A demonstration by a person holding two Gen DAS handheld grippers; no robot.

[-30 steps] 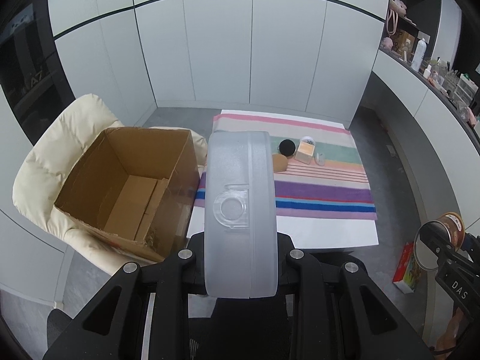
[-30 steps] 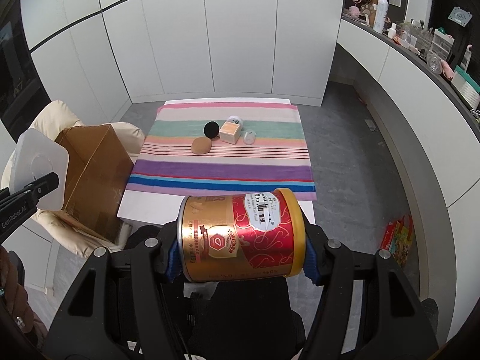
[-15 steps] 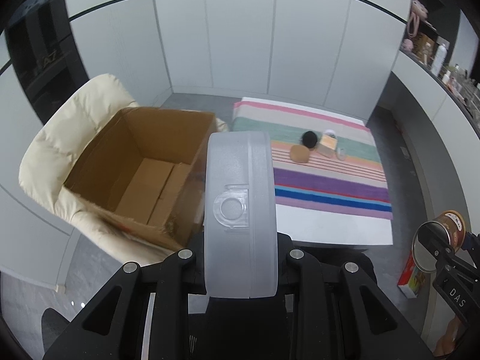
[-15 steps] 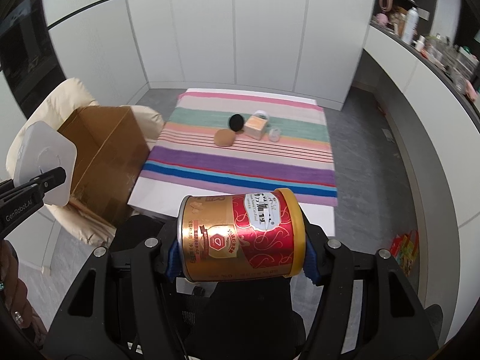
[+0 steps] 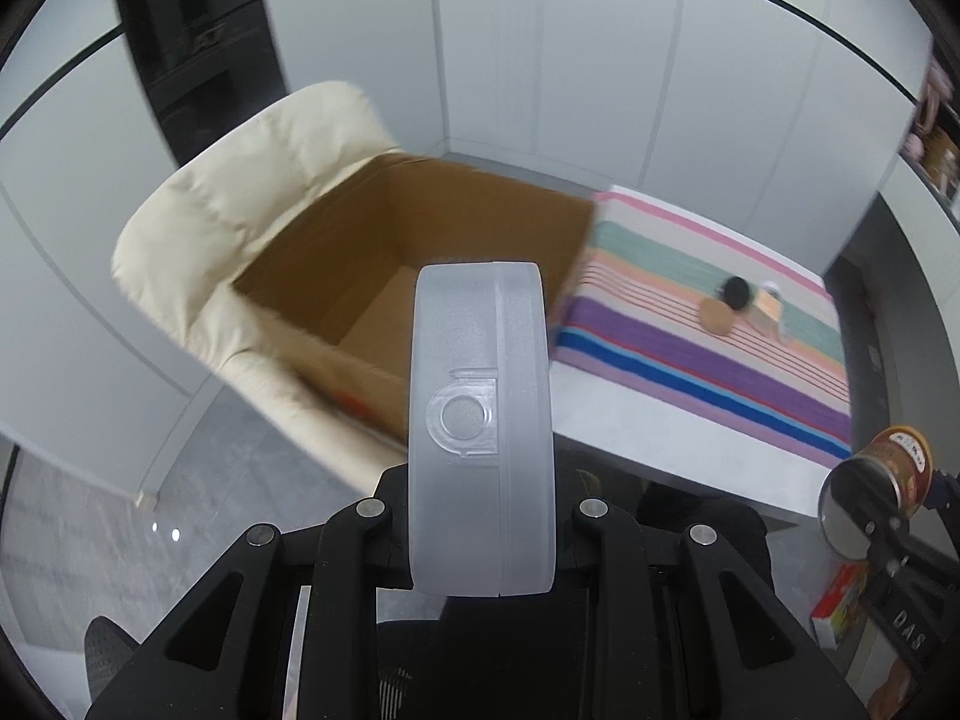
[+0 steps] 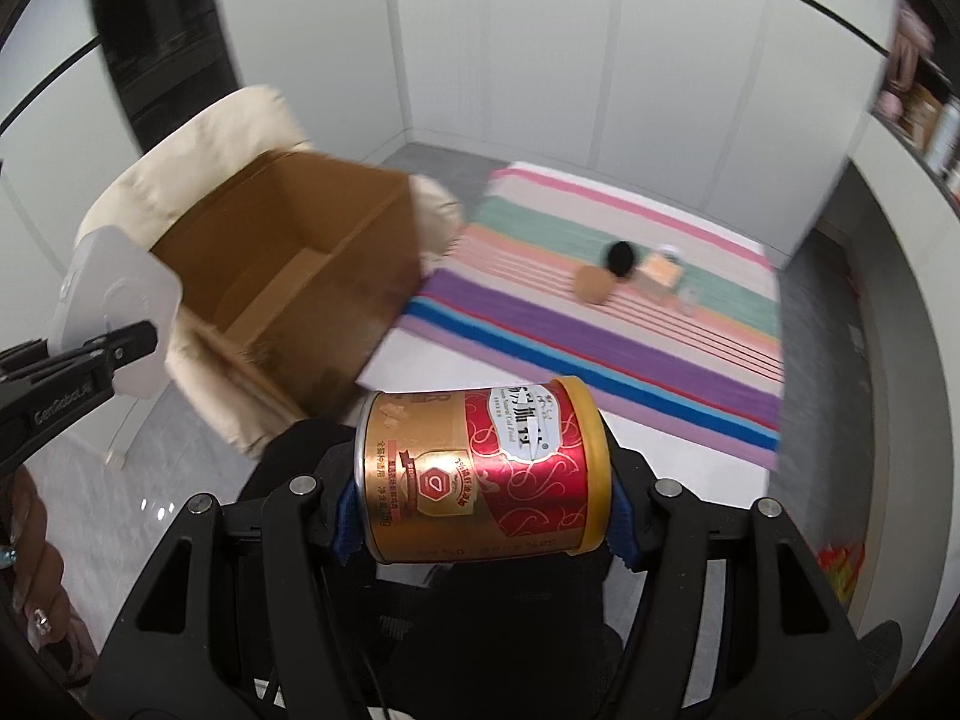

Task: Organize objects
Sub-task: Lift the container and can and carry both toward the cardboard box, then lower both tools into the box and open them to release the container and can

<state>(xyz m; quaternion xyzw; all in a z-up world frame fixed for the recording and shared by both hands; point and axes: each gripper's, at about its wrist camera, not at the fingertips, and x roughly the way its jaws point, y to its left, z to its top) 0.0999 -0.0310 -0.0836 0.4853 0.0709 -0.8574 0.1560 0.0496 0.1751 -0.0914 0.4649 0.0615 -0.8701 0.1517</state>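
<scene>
My left gripper [image 5: 480,516] is shut on a translucent plastic container [image 5: 480,420], held edge-on in the air before an open cardboard box [image 5: 420,252]. The container also shows in the right wrist view [image 6: 114,324]. My right gripper [image 6: 483,516] is shut on a red and gold can [image 6: 480,474], lying sideways between the pads. The can shows at the right edge of the left wrist view [image 5: 894,468]. The box [image 6: 300,276] sits on a cream armchair [image 5: 252,180]. Its inside shows only a loose cardboard flap.
A white table with a striped cloth [image 6: 630,312] stands right of the box. On it lie a brown round pad [image 6: 591,285], a black round thing [image 6: 621,258], a small tan box [image 6: 657,273] and a small clear thing. A black office chair is below me. White cabinets behind.
Both views have swung left and moved closer to the box and armchair. The table has slid to the right of the frames. Both grips are unchanged.
</scene>
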